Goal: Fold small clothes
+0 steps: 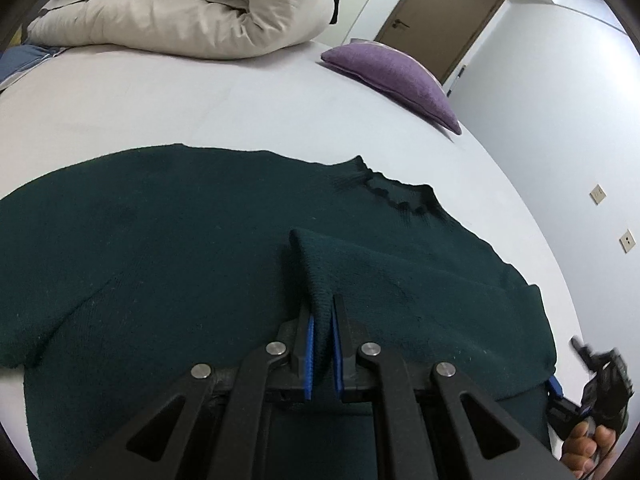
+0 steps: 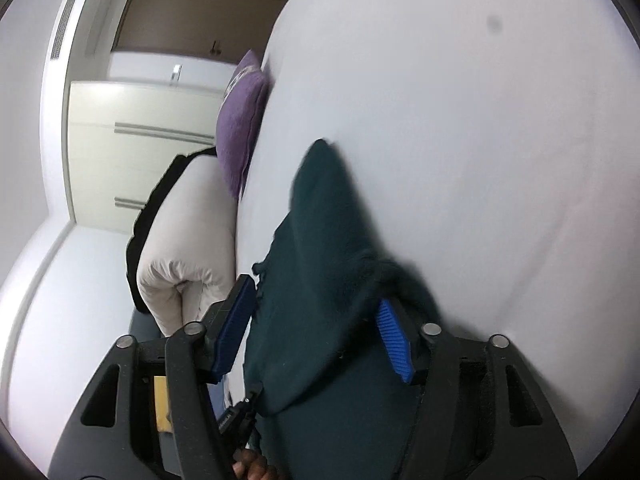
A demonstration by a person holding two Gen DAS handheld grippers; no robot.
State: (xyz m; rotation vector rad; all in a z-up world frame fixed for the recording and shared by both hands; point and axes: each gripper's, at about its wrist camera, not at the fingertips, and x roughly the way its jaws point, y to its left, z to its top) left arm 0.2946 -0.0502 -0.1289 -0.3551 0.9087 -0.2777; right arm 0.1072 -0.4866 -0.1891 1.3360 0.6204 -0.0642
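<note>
1. The dark green sweater [image 1: 168,240] lay spread across the near part of the white bed [image 1: 200,104].
2. The left gripper [image 1: 322,344] pinched a raised fold, probably to carry it over.
3. The right gripper [image 2: 316,336] straddled cloth, jaws apart, not yet clamping.

The sweater [image 1: 168,240] is dark green knitted cloth, soft and fuzzy. The sheet [image 1: 200,108] is smooth, pale cloth. The pillow [image 1: 400,76] is rough purple cloth. The pads [image 2: 394,340] are ribbed blue rubber on matt black plastic with shiny metal pins.
</note>
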